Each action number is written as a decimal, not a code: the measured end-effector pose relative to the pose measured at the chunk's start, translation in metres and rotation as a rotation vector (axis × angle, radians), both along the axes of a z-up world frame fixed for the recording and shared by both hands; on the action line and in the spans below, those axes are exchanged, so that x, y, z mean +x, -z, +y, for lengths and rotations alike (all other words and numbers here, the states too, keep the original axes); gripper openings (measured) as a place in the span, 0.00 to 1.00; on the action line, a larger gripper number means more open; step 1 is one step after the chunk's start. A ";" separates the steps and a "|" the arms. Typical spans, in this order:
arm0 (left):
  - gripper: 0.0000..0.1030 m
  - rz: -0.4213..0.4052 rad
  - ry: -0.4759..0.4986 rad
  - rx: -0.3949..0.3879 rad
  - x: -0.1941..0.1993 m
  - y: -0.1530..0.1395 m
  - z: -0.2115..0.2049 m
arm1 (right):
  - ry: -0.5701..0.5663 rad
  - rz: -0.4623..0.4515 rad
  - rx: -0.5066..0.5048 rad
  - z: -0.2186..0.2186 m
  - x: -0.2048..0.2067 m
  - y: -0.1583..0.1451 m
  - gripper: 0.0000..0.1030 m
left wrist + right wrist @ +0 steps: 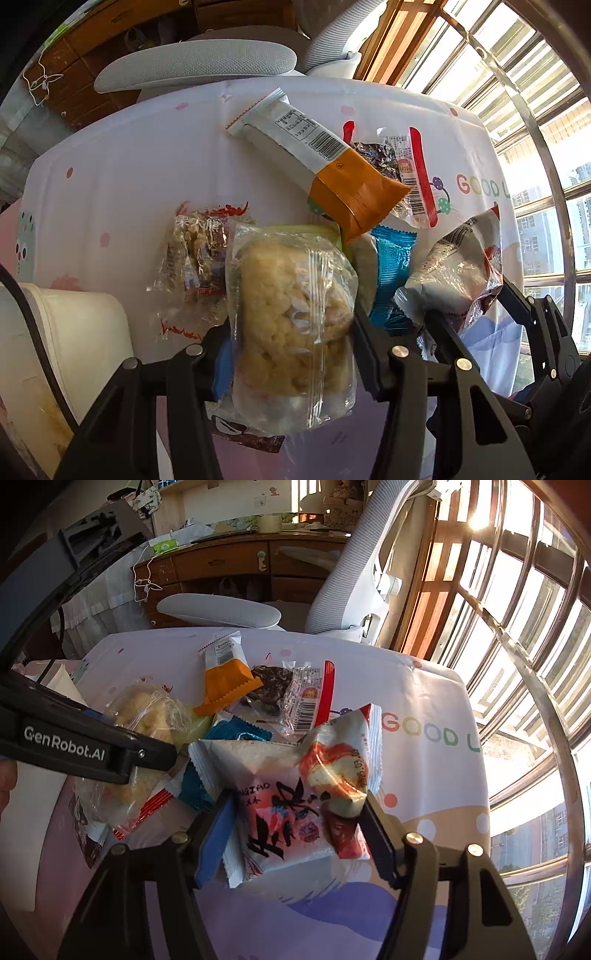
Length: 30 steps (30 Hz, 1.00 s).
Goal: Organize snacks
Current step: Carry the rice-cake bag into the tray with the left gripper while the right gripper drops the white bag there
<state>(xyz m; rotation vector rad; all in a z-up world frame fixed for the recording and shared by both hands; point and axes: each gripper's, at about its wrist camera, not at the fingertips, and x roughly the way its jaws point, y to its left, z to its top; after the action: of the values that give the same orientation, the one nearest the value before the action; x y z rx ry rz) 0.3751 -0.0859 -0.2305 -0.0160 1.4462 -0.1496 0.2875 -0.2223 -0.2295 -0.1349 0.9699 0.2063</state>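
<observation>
A clear bag of pale yellow puffed rice cake point(291, 306) sits between the fingers of my left gripper point(291, 350), whose pads press on both its sides. In the right wrist view the same bag point(147, 709) shows beside that gripper's black finger point(147, 753). My right gripper point(295, 834) is shut on a white and red snack packet point(280, 805), crumpled at its right side. That packet point(458, 273) also appears at the right of the left wrist view. Both packets are at the near side of a loose pile of snacks.
On the patterned tablecloth point(129, 166) lie an orange and white bar wrapper point(332, 166), a clear packet of dark snacks with a red stripe point(406, 166), a blue wrapper point(391, 266) and a clear nut-candy packet point(195, 254). A white container point(74, 332) stands left. A grey chair point(195, 62) is behind.
</observation>
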 end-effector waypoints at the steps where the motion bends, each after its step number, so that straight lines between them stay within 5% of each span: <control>1: 0.51 -0.003 0.003 -0.004 -0.001 -0.002 0.001 | 0.004 0.004 0.002 0.000 0.000 -0.001 0.63; 19: 0.51 -0.053 0.060 -0.075 -0.037 -0.068 0.000 | 0.031 0.155 0.001 -0.008 -0.030 -0.017 0.60; 30: 0.51 -0.104 0.072 -0.104 -0.098 -0.127 0.024 | 0.036 0.206 0.057 0.001 -0.074 -0.052 0.60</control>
<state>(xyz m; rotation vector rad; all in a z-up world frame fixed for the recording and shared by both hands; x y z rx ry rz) 0.2769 -0.0620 -0.1037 -0.0406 1.3348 -0.2810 0.2130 -0.2213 -0.1777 -0.0436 1.1693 0.2173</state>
